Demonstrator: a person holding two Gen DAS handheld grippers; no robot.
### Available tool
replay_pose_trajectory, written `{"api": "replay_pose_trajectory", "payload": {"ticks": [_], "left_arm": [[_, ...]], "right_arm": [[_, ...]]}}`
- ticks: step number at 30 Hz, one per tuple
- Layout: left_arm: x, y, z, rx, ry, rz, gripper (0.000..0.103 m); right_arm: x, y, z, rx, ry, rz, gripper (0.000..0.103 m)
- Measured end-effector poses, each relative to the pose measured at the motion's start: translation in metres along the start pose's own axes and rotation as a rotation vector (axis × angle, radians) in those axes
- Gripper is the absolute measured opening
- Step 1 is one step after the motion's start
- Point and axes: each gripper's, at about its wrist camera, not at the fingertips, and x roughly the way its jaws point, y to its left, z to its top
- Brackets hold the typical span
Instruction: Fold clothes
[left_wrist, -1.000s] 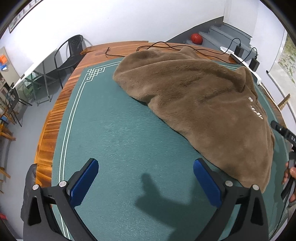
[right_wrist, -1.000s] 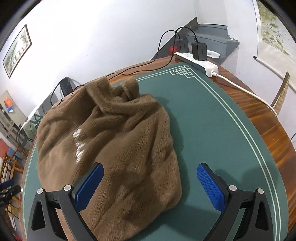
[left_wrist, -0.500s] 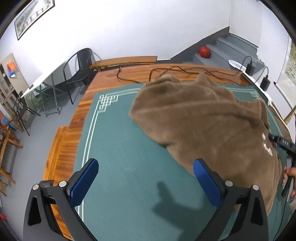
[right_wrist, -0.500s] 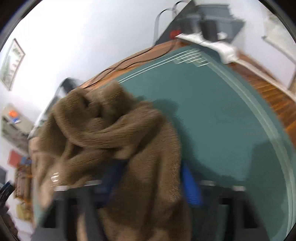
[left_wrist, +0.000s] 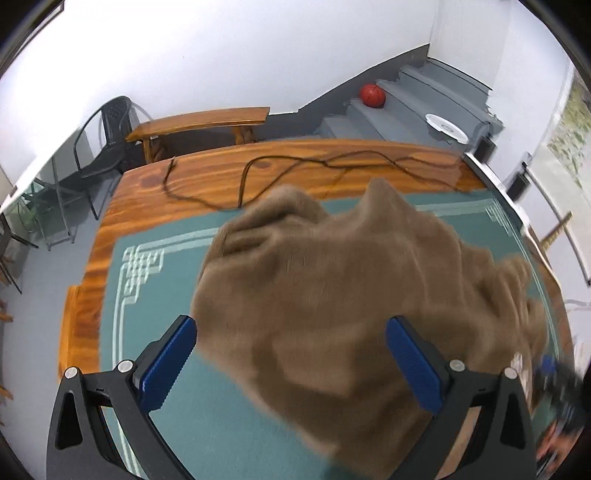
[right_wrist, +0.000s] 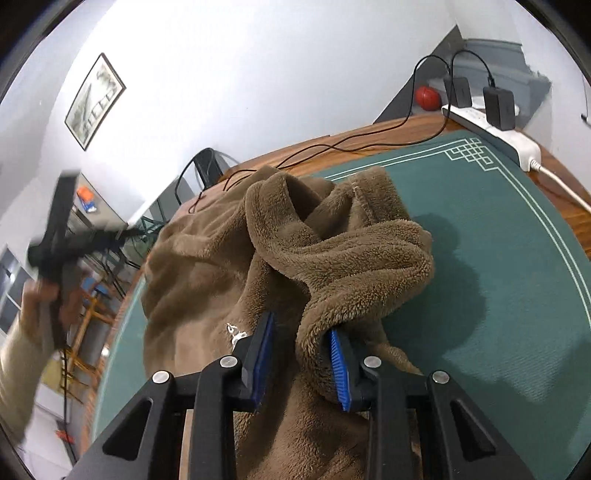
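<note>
Your left gripper (left_wrist: 291, 365): jaws wide apart, gripping nothing, poised over brown fleece garment (left_wrist: 351, 302). Garment heaped on green mat (right_wrist: 498, 295), toward mat's far side. Your right gripper (right_wrist: 301, 360): jaws nearly closed, pinching thick garment fold.

A wooden tabletop (left_wrist: 207, 177) carries a green mat (right_wrist: 498, 258) with a pale border pattern. A black cable (left_wrist: 258, 166) snakes along the far edge. A white power strip (right_wrist: 495, 136) (two black adapters plugged in) lies at the corner. Beyond stand a wooden bench (left_wrist: 199, 123), a black chair (left_wrist: 110, 147), grey steps (left_wrist: 406, 107) with a red ball (left_wrist: 372, 95), and a framed picture (right_wrist: 94, 101).
</note>
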Motion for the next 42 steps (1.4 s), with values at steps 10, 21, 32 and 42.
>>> {"api": "replay_pose_trajectory", "payload": {"ticks": [10, 21, 32, 42], "left_arm": [[0.096, -0.068, 0.05, 0.172, 0.115, -0.003, 0.103], [0.122, -0.078, 0.055, 0.092, 0.17, -0.064, 0.037], [-0.033, -0.016, 0.016, -0.071, -0.079, -0.2, 0.019], [-0.144, 0.103, -0.113, -0.318, -0.122, -0.16, 0.019]], "right_arm": [[0.013, -0.018, -0.003, 0.05, -0.037, -0.082, 0.073], [0.02, -0.028, -0.012, 0.079, -0.033, -0.109, 0.04], [-0.04, 0.001, -0.026, 0.059, -0.139, -0.064, 0.028], [-0.074, 0.05, -0.056, -0.072, -0.106, -0.005, 0.028]]}}
